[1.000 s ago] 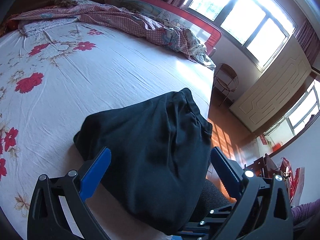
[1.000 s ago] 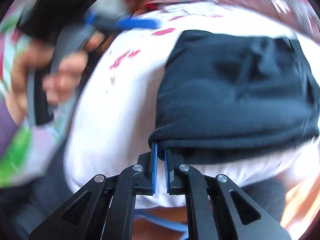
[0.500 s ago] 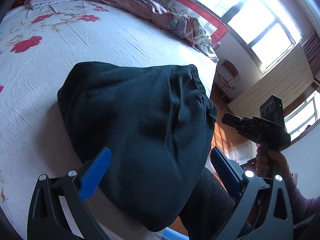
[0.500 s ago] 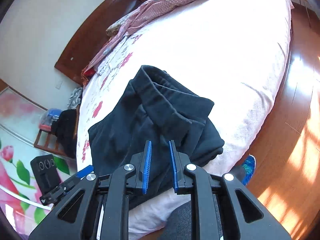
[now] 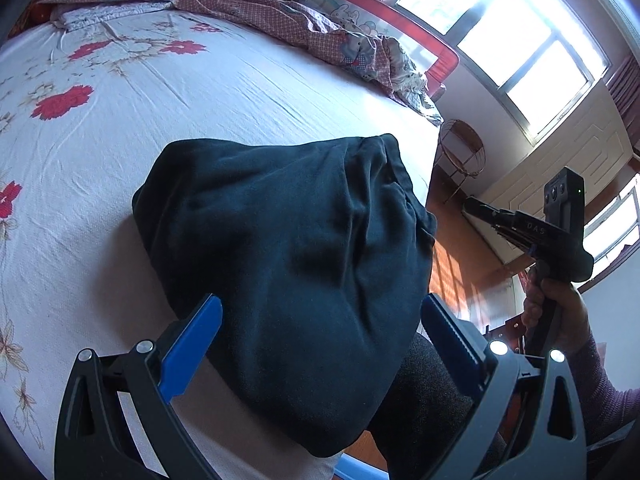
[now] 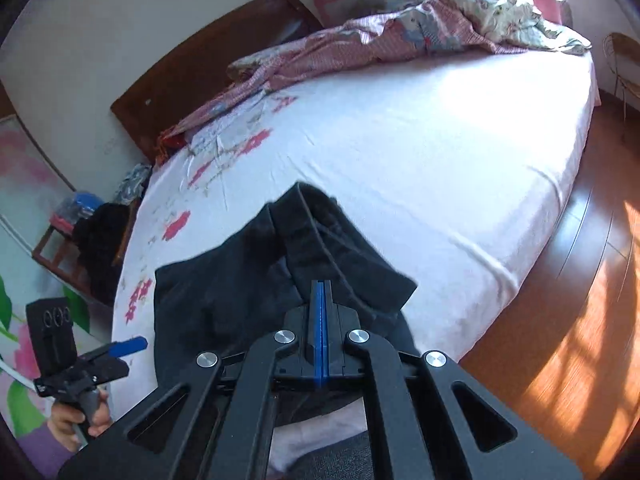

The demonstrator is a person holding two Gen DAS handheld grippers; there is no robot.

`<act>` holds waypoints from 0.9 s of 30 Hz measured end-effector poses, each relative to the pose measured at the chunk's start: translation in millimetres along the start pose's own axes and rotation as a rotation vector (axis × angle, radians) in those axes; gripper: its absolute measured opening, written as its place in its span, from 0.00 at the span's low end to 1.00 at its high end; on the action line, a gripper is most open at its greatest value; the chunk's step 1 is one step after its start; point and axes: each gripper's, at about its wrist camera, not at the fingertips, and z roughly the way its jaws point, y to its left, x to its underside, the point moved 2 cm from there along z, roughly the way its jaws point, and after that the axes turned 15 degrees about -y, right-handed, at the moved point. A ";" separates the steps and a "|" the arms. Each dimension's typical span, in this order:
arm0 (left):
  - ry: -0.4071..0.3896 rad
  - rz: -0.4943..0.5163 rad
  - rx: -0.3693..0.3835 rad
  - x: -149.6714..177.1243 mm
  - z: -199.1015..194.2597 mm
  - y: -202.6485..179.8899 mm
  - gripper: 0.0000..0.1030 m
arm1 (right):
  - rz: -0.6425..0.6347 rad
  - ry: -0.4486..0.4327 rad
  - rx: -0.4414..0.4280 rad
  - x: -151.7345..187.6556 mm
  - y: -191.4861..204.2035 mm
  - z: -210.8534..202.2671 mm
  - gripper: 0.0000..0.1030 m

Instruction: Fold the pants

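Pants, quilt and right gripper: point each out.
pants (image 5: 304, 264), left wrist view, middle of folded cloth
quilt (image 6: 400, 36), right wrist view, crumpled middle
right gripper (image 6: 320, 292), right wrist view, shut fingertips

L gripper (image 5: 320, 344): black frame w/ cut-out arms, silver round screws at pivots; blue fingers (image 5: 192, 344), right one ribbed along its inner face.
R gripper (image 6: 321, 332): same black linkage, four silver screws seen; blue fingers (image 6: 319, 320), thin blue strip betw. black holders.
R unit, seen from L cam (image 5: 532, 236): black body, pale lettering on side, camera block w/ round lenses on top.
Sleeves: purple knit at R wrist (image 5: 600, 380); purple at L wrist (image 6: 48, 446).
Legs: dark grey woven fabric (image 5: 428, 412).
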 end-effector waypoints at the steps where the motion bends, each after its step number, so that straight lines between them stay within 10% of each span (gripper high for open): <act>1: -0.002 0.013 -0.003 -0.4 -0.5 -1.4 0.97 | 0.064 0.033 0.000 1.0 -13.6 4.5 0.00; 4: -0.003 0.016 -0.005 -0.8 -1.0 -1.0 0.97 | 0.197 0.084 -0.041 18.2 -28.1 5.4 0.05; 6: 0.001 0.015 -0.010 0.2 -2.1 0.9 0.97 | 0.251 0.110 -0.048 32.3 -24.2 8.6 0.46; 13: 0.001 0.021 -0.027 -2.6 -8.1 5.2 0.97 | 0.225 0.165 -0.045 58.6 -3.8 43.0 0.47; 15: -0.004 0.017 -0.030 -4.3 -8.5 6.6 0.97 | 0.100 0.156 0.010 59.1 8.3 46.3 0.22; 21: -0.007 0.051 -0.046 -4.5 -9.1 7.5 0.97 | -0.051 0.050 -0.017 34.0 38.7 -1.1 0.14; 27: -0.006 0.057 -0.019 2.3 -0.6 -4.7 0.97 | 0.060 0.116 0.052 48.7 -5.2 23.7 0.14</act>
